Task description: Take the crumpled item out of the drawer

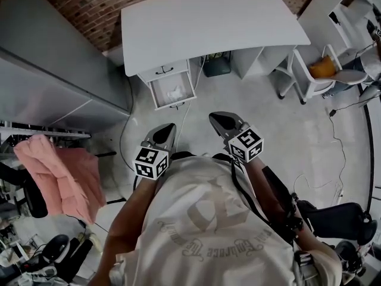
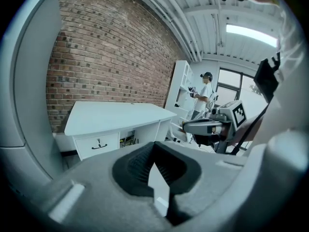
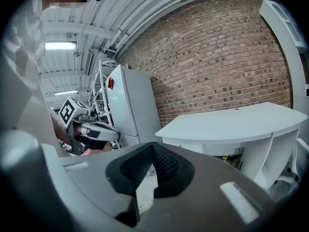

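Only the head view shows the drawer (image 1: 174,105), pulled open from the unit under the left end of the white bench (image 1: 208,22). The crumpled item (image 1: 177,92) lies inside it as a small white lump; its material and shape are too small to make out. In both gripper views the open drawer is hidden behind the gripper bodies. The left gripper view shows only the closed upper drawer front (image 2: 99,144) with its dark handle. The person's shirt (image 1: 202,219) covers the lower middle of the head view and hides the floor below it.

The left gripper (image 1: 168,128) and the right gripper (image 1: 215,118) are held side by side, well apart from the drawer, with their tips towards the bench. The jaws of the left gripper are pressed together with nothing between them. The jaws of the right gripper also meet at their tips and hold nothing.

Open floor (image 1: 256,100) lies between the grippers and the drawer front, crossed by a pale cable (image 1: 183,119) that runs down from the drawer unit. A grey cabinet (image 1: 53,64) bounds the space on the left, with a pink garment (image 1: 59,171) hanging below it. A white chair (image 1: 312,76) stands to the right of the bench.
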{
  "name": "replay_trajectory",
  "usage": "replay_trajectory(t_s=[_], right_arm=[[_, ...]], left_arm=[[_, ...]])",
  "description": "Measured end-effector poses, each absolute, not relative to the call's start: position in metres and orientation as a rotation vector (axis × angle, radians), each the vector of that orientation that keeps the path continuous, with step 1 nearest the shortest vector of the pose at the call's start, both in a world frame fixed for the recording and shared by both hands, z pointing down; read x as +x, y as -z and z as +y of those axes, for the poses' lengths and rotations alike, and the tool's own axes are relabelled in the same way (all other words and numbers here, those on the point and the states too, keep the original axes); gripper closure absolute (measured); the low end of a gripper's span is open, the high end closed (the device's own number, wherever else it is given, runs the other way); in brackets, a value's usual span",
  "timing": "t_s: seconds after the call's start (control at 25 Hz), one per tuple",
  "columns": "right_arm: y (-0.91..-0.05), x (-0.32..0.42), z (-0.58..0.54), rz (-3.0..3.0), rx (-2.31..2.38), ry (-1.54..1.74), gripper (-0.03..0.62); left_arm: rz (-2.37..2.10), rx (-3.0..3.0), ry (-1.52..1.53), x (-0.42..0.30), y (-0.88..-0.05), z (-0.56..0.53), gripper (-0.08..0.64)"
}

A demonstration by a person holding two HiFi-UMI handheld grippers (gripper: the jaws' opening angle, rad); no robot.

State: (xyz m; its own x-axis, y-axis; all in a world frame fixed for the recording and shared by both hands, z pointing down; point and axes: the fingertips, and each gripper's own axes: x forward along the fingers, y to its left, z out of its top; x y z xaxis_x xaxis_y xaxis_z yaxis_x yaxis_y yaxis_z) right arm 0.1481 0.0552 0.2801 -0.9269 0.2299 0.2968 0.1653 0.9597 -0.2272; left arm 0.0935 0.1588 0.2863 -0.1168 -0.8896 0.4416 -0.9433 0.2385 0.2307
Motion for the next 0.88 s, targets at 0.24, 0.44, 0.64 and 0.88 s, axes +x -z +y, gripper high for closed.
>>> replay_trajectory(t_s=[0.24,0.44,0.64,0.88], right_arm=[[-0.289,0.118,0.062,-2.769,-0.226,-0.297,0.584],[-0.294,0.087,0.067,-2.749,-0.154,-0.303,0.584],[-0.300,0.055,0.067,-2.721,-0.079,-0.307,0.584],[-0.308,0.019,0.069,-2.694,0.027,-0.331,0.584]], left_arm=[[-1.966,1.699,-0.152,0.061,-0.298,0.167,0.557],[-1.910,1.720,-0.149,0.023,-0.304,0.173,0.557],[-1.844,1.753,-0.153,-0.016,-0.315,0.176,0.557],[-1.756,1.813,-0.175,-0.056,-0.327,0.173,0.557]])
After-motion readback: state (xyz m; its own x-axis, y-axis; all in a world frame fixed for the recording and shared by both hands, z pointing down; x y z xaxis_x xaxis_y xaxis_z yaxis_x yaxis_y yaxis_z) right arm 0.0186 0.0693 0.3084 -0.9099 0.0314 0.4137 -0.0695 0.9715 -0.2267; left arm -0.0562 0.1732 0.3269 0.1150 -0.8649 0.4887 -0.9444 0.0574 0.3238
